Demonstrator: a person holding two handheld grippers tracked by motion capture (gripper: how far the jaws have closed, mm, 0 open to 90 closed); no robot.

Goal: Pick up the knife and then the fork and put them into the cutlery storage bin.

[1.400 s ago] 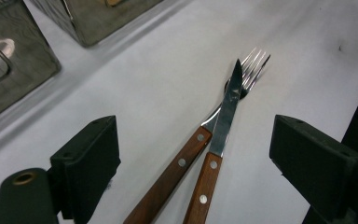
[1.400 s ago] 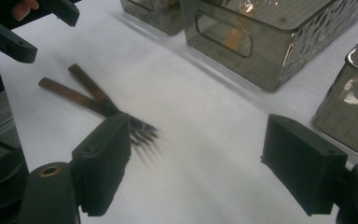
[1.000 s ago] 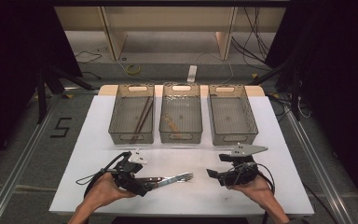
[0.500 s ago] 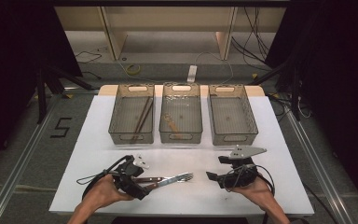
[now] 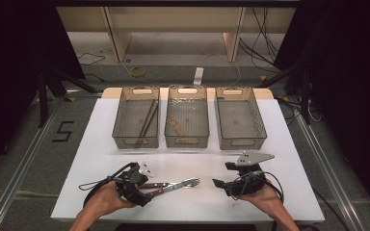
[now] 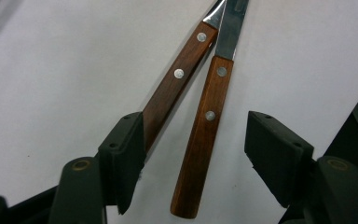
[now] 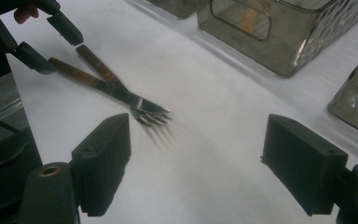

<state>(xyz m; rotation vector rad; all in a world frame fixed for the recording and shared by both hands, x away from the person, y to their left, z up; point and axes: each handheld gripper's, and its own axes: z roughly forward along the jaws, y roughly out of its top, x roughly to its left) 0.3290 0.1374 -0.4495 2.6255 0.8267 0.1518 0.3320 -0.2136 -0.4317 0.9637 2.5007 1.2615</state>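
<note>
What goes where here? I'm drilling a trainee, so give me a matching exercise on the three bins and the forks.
Things:
1. left bin
2. middle bin
3. right bin
4. forks

States:
A. empty
B. lying on the table
C. holds dark sticks
D. holds a pale wooden piece

Pairs: 1-C, 2-D, 3-A, 4-B

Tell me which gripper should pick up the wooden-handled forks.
Left. The left gripper already has both wooden fork handles between its jaws, which have just been closing. The right gripper stands open over bare table, apart from the tines.
</note>
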